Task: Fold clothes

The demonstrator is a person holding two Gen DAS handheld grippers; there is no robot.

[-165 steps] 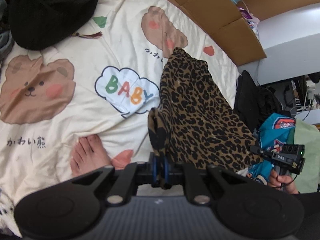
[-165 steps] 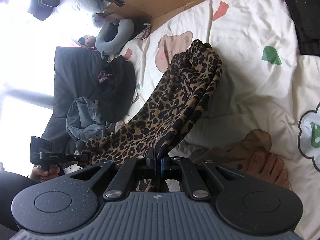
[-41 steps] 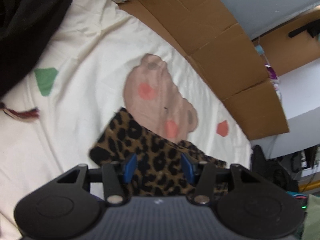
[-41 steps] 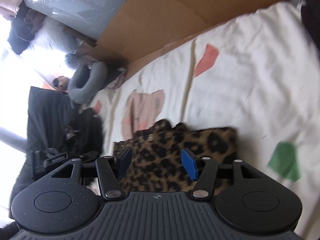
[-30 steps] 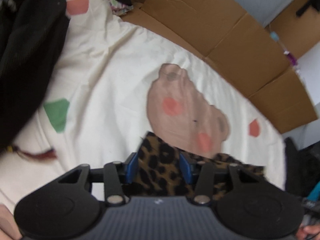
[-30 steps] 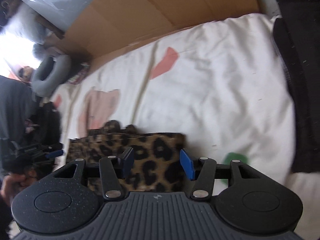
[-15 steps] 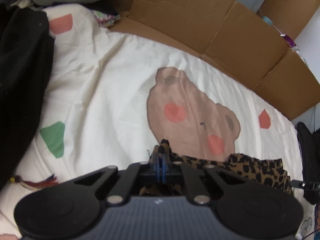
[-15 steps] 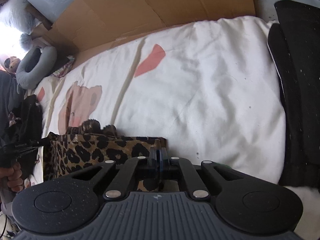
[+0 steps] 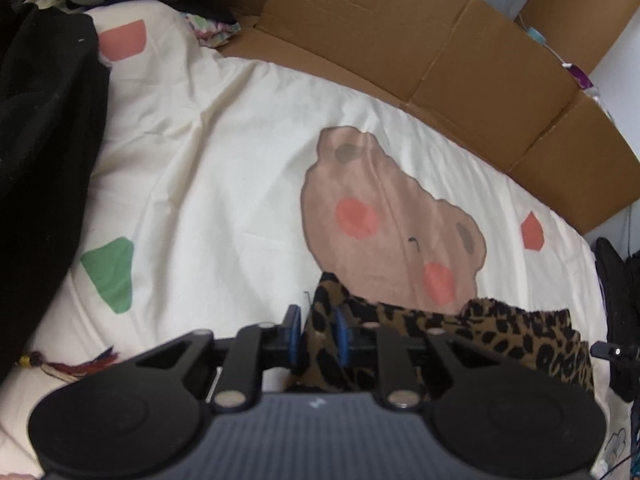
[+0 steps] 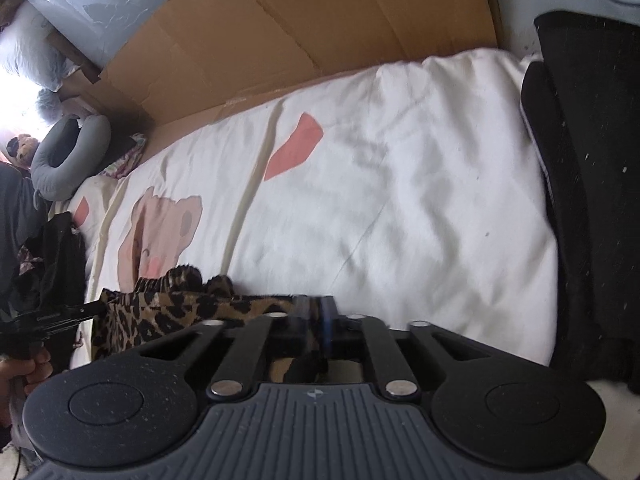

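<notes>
Letting go of leopard garment [image 9: 480, 332] below the bear print [image 9: 384, 220]: both grippers [image 9: 316, 332] [image 10: 314, 320] narrow, jaws opening, cloth between; next, probably withdraw 2 hands clear.

One leopard-print garment [image 9: 520, 336] lies on one cream quilt [image 9: 224, 184]. The quilt shows one full bear print [image 9: 384, 220], two coral patches [image 9: 122, 42] and one green patch [image 9: 110, 276]. One grey neck pillow [image 10: 70, 156] sits far left.
</notes>
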